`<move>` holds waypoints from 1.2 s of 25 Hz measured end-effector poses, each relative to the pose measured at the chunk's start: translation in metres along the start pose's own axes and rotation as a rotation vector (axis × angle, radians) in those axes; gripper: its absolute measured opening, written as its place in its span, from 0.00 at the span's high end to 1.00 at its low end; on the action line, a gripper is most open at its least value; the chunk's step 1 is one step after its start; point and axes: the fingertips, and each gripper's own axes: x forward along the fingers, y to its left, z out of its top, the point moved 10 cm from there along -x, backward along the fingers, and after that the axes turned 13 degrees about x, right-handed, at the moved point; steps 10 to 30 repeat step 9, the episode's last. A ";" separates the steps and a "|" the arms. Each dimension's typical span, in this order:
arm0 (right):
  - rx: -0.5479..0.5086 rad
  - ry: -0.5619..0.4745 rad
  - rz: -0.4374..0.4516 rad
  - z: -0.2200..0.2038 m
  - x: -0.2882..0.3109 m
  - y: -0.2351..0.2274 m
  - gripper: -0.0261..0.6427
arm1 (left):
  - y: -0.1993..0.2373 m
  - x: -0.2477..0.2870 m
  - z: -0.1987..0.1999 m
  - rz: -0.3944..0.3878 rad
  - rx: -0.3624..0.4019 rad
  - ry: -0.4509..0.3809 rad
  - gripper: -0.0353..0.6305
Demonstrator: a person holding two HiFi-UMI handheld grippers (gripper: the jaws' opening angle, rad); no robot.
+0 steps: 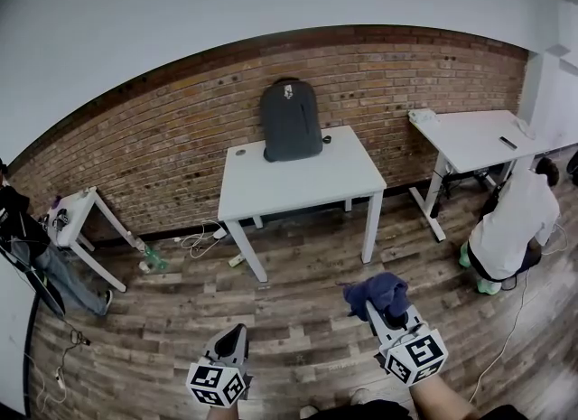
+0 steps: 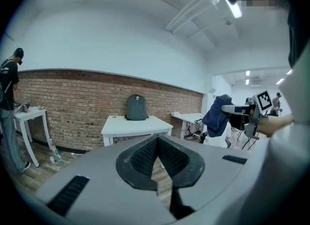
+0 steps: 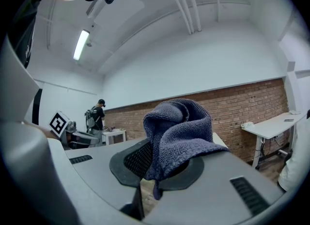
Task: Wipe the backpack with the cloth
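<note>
- Right gripper (image 1: 383, 317): jaws clamped on the cloth (image 3: 179, 131), a dark blue terry cloth bunched up above the pads and draped over one jaw.
- Left gripper (image 2: 158, 140): jaws closed tip to tip, with nothing between them.
- Each gripper carries a cube with black-and-white square markers; these are patterns, not text.
- Both grippers are held low over the wood plank floor (image 1: 298, 319), well apart from the white table (image 1: 302, 188).
- Backpack (image 1: 291, 122): grey, upright at the rear edge of the white table, leaning on the brick wall (image 1: 163, 138). A small pale label near its top is too small to read.
- The front half of the tabletop is bare; small items sit beside the backpack.
- Floor planks run from the grippers to the table's front legs.
- Sides: cables (image 1: 200, 241) lie on the floor by the left legs, a second white table (image 1: 474, 138) stands at right, and a crouching person (image 1: 512, 219) is in front of it.
</note>
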 end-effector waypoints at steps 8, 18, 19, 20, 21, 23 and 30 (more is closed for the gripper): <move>-0.008 0.004 -0.011 -0.003 -0.004 0.003 0.90 | 0.000 0.001 -0.002 -0.009 0.003 -0.007 0.96; -0.008 0.004 -0.011 -0.004 -0.004 0.002 0.90 | 0.001 0.001 -0.002 -0.008 0.003 -0.007 0.96; -0.008 0.004 -0.011 -0.004 -0.004 0.002 0.90 | 0.001 0.001 -0.002 -0.008 0.003 -0.007 0.96; -0.008 0.004 -0.011 -0.004 -0.004 0.002 0.90 | 0.001 0.001 -0.002 -0.008 0.003 -0.007 0.96; -0.008 0.004 -0.011 -0.004 -0.004 0.002 0.90 | 0.001 0.001 -0.002 -0.008 0.003 -0.007 0.96; -0.008 0.004 -0.011 -0.004 -0.004 0.002 0.90 | 0.001 0.001 -0.002 -0.008 0.003 -0.007 0.96; -0.008 0.004 -0.011 -0.004 -0.004 0.002 0.90 | 0.001 0.001 -0.002 -0.008 0.003 -0.007 0.96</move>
